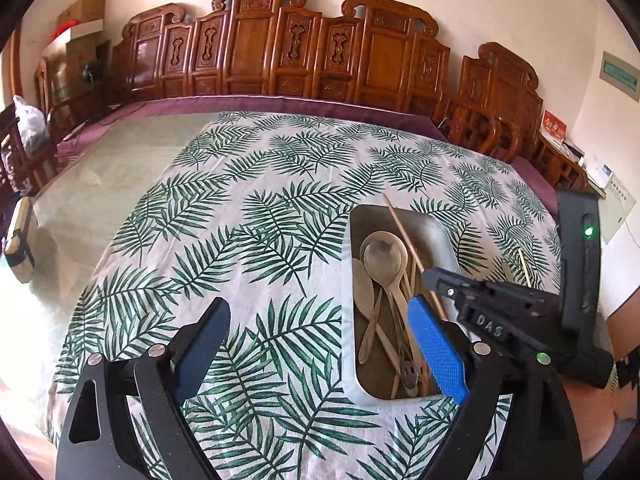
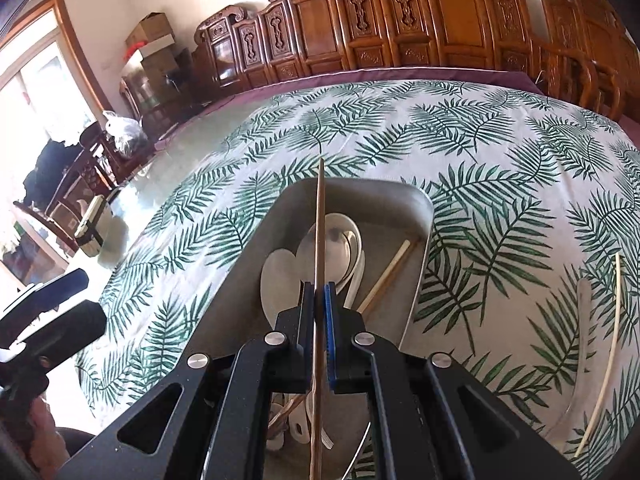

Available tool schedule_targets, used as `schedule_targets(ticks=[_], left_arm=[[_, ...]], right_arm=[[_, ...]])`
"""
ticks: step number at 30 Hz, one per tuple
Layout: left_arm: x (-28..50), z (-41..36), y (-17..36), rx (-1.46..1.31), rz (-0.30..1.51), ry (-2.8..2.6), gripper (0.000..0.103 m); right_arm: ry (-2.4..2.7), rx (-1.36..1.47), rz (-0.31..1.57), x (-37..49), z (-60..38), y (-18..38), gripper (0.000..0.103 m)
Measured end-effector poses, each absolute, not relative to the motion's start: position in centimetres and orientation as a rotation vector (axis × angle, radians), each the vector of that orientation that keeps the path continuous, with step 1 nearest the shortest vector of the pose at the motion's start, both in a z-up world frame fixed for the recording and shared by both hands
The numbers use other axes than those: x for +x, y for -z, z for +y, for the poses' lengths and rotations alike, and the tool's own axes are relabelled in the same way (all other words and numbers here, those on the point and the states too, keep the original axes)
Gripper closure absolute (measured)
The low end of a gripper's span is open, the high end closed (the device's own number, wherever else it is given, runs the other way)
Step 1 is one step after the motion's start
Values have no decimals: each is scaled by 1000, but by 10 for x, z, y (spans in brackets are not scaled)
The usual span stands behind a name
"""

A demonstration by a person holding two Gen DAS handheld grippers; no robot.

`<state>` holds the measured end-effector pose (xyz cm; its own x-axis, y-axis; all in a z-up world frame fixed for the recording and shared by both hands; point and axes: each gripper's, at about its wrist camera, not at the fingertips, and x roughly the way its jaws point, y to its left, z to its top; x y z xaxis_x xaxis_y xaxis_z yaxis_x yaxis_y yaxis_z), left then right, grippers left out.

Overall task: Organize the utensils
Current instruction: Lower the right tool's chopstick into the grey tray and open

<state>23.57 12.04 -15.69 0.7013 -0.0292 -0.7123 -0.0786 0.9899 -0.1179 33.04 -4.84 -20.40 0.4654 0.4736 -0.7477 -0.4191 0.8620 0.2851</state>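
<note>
From the left wrist camera, the left gripper [image 1: 320,344] hangs over the leaf-print counter [image 1: 256,216] with its fingers [image 1: 436,350] spread wide and nothing between them. The metal tray [image 1: 362,224] lies toward 2 o'clock of that gap, its near end passing behind the blue pad. Spoons [image 1: 384,256] lie in the tray with their bowls toward 12 o'clock. This view alone shows the right gripper [image 1: 434,276] from outside, reaching in from 3 o'clock over the tray with a brown chopstick [image 1: 400,224] slanting up from its tip toward 11 o'clock.

From the right wrist camera, the right gripper [image 2: 319,292] has its fingers [image 2: 329,308] pressed narrow onto the chopstick [image 2: 320,216], which runs straight through them toward 12 o'clock above the tray [image 2: 420,208]. Only here do a pale chopstick [image 2: 386,276] inside the tray and another pale chopstick [image 2: 612,340] on the cloth at 3 o'clock show plainly.
</note>
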Motion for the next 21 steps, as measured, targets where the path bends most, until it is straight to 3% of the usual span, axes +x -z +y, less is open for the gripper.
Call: schedule_targets(ticks=[10, 19, 21], left_arm=[[236, 114, 156, -144, 791, -21, 16], [240, 77, 155, -106, 784, 25, 16], [242, 68, 157, -102, 788, 41, 12]], right_arm=[[-586, 13, 886, 311, -68, 190, 95], [-507, -91, 809, 289, -150, 161, 95], [-479, -106, 802, 288, -166, 158, 95]])
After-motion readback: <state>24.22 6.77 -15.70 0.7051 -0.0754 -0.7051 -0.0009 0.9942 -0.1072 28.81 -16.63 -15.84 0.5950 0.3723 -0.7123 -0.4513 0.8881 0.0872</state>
